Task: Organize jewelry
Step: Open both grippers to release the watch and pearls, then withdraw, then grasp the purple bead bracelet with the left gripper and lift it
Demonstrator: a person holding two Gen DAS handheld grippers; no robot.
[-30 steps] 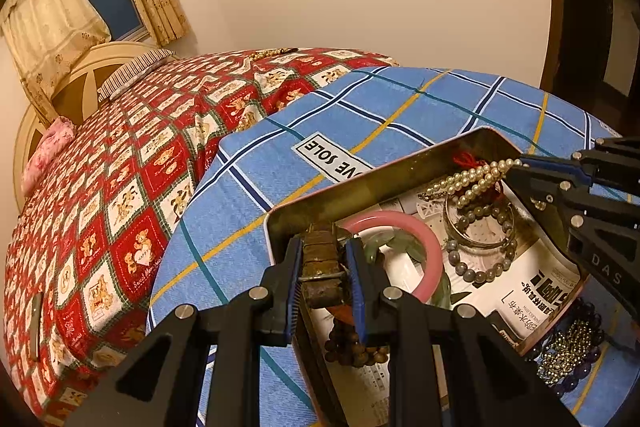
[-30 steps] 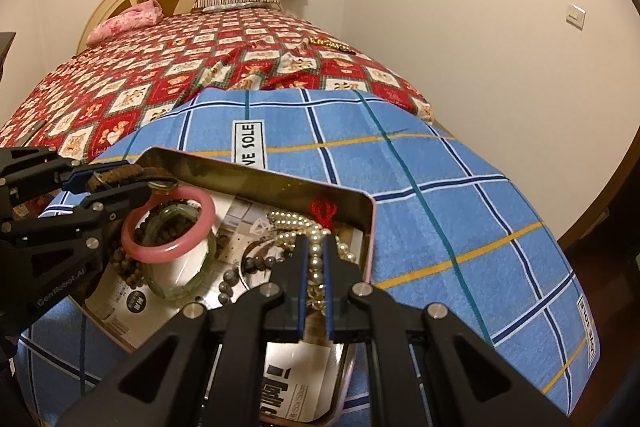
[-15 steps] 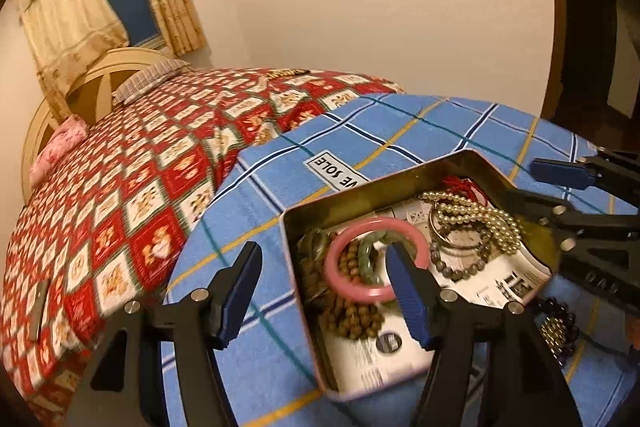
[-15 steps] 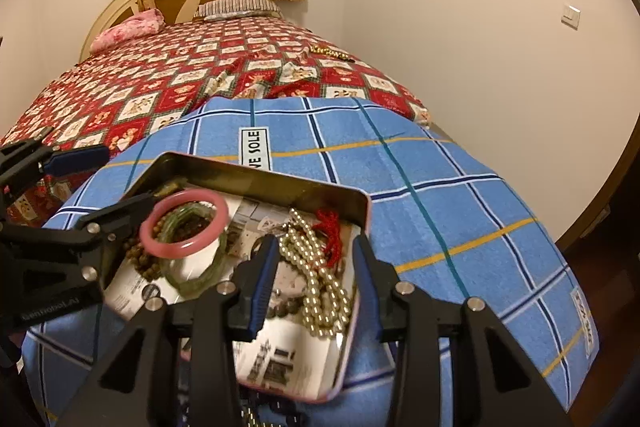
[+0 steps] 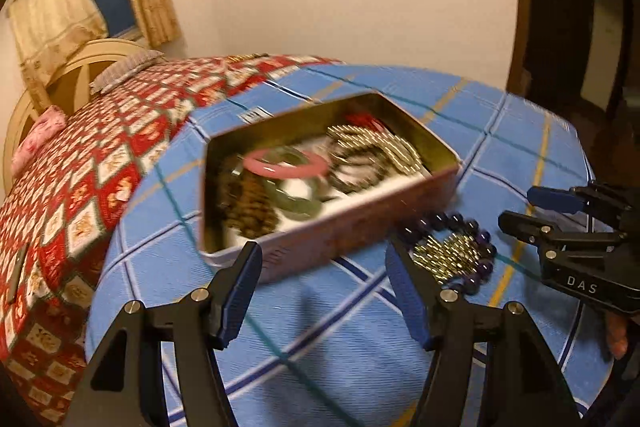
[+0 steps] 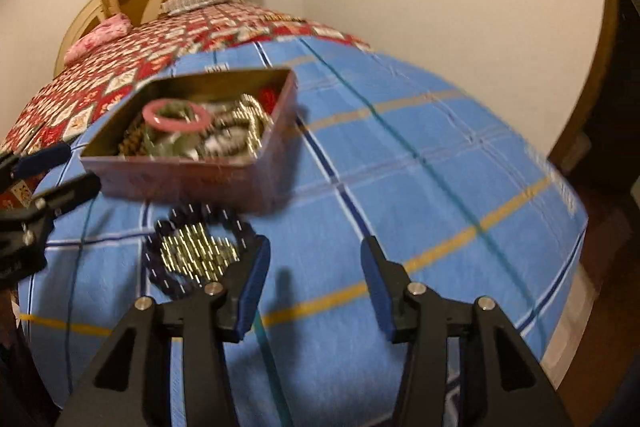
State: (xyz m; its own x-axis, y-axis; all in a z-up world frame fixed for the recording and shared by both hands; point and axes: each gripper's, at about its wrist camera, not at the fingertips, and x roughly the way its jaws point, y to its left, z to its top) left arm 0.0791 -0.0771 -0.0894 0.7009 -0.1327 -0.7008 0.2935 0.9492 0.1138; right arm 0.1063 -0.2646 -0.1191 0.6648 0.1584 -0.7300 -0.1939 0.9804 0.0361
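Now, tin (image 5: 360, 223): at 12 o'clock from both tools, holding most jewelry, pink bangle (image 5: 286, 163) on top
Loose beads (image 5: 452, 253): outside, touching the tin's near wall at 1 o'clock, likely next to go in
Left gripper (image 5: 322, 293): wide, empty
Right gripper (image 6: 314, 285): wide, empty, beads at its 10 o'clock

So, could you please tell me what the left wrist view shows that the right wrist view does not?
Only the left wrist view shows the dark doorway and the open right gripper. Only the right wrist view shows the blanket's right edge. Both show the jewelry tin, pink bangle and purple bead bracelet outside it.
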